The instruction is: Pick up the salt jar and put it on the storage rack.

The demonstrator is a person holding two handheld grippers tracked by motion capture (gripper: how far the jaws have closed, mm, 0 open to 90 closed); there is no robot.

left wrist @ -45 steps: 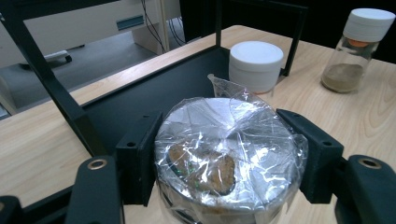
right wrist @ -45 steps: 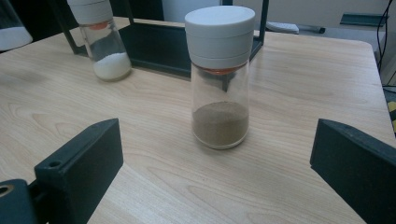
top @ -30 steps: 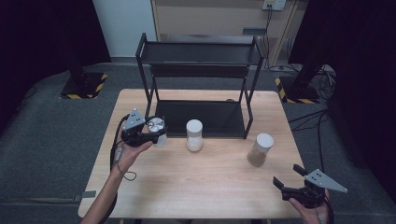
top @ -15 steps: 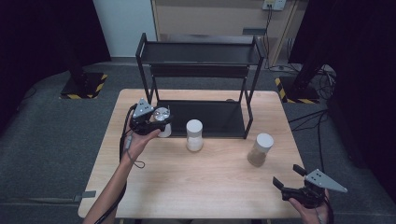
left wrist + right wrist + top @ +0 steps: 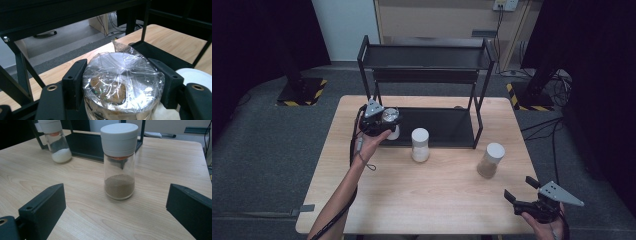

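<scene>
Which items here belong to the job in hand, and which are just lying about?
In the job:
- left gripper
- film-wrapped clear jar clamped in it
- black metal two-tier rack ahead of it

Lying about:
- white-capped jar of white powder
- white-capped jar of brown powder
- open right gripper

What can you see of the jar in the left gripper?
The jar is round and clear-walled, its top sealed with crinkled, shiny plastic film; brown lumps show through it. It stands upright, clamped on both sides by the left gripper, held at the front left corner of the black rack. Its base is hidden.
</scene>
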